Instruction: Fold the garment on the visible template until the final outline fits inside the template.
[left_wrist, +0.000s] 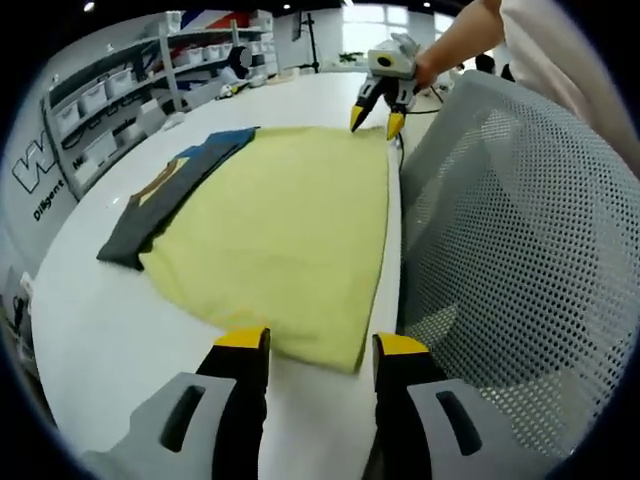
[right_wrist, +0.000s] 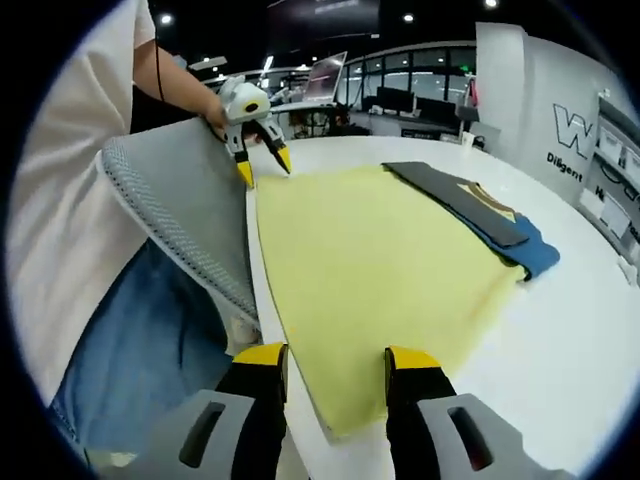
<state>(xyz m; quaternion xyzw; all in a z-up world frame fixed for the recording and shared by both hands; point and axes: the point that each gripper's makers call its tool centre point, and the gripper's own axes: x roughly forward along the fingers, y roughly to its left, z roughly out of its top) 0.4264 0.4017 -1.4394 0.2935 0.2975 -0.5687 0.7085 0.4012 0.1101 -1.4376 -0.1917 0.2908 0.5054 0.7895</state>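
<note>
I see the yellow garment (left_wrist: 290, 230) lying flat on the white tabletop (left_wrist: 110, 330), partly covering dark folded garments (left_wrist: 165, 200). Left claw (left_wrist: 320, 345) and right claw (right_wrist: 335, 355) each hover spread apart over a near corner, gripping nothing.

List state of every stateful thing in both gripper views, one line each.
yellow garment: spread flat on the white table, not yet folded.
dark grey garment: folded, lying beside the yellow one.
blue garment: folded, partly under the dark grey one.
left gripper: open, at one corner of the yellow garment.
right gripper: open, at the other near corner.
mesh chair back: upright against the table edge.
</note>
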